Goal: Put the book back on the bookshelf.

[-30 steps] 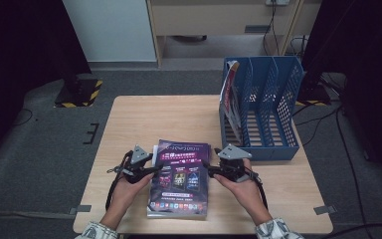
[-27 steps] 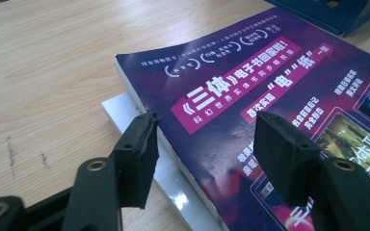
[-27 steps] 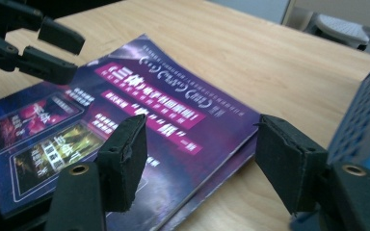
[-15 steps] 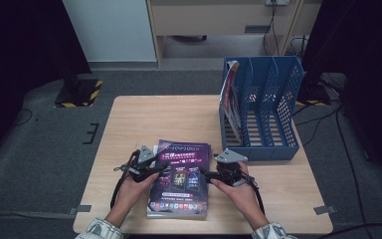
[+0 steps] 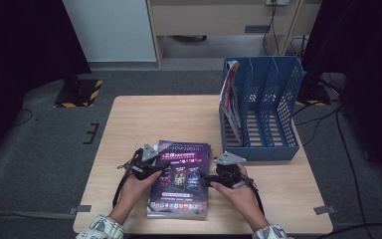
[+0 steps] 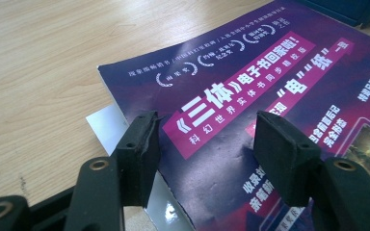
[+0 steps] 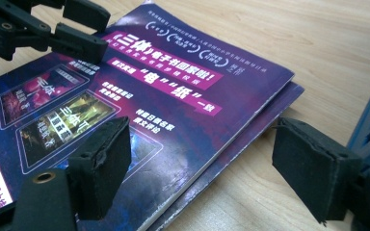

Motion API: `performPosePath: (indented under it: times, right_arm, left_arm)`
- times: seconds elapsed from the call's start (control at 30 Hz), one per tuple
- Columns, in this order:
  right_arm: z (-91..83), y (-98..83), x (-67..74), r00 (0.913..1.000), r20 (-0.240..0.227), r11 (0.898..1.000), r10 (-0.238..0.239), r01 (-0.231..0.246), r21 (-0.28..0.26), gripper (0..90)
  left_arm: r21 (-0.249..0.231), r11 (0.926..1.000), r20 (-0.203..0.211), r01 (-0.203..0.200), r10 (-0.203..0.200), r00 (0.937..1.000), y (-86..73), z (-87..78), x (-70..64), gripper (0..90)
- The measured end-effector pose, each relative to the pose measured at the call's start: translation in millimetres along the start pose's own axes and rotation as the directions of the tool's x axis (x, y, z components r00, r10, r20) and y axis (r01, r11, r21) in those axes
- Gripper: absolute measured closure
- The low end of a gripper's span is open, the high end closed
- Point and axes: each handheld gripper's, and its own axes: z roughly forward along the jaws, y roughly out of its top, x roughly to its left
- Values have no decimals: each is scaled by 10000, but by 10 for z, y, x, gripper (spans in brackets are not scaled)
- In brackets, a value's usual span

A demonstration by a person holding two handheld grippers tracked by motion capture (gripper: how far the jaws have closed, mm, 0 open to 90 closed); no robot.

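Here the magazine lies flat on the worktop (atop a second one), left tongs spread over its left edge, right tongs just widened, straddling its right edge, pinching nothing.

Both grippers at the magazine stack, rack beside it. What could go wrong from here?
1. The magazines lie stacked and offset; the right gripper, jaws just opened and straddling their edge, may take both or only the top one.
2. The glossy cover could slip from the open left gripper.
3. The blue rack stands close; a lifted magazine could hit it.
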Motion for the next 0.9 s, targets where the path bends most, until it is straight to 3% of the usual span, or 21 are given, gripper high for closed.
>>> performPosePath:
  times: [0.13,0.53,0.9]
  right_arm:
    - [21,-15,-15,10000,-43,10000,-3,3,35,212]
    - [81,-45,-35,9988,-310,9991,373,-367,192,196]
    - [157,-71,-59,9983,-393,9976,442,-420,550,183]
  left_arm:
    - [54,9998,-136,180,-179,9997,-5,5,13,347]
    - [79,9969,357,778,-781,9963,-40,10,91,353]
    - [213,9975,437,672,-680,9967,-36,-18,95,382]
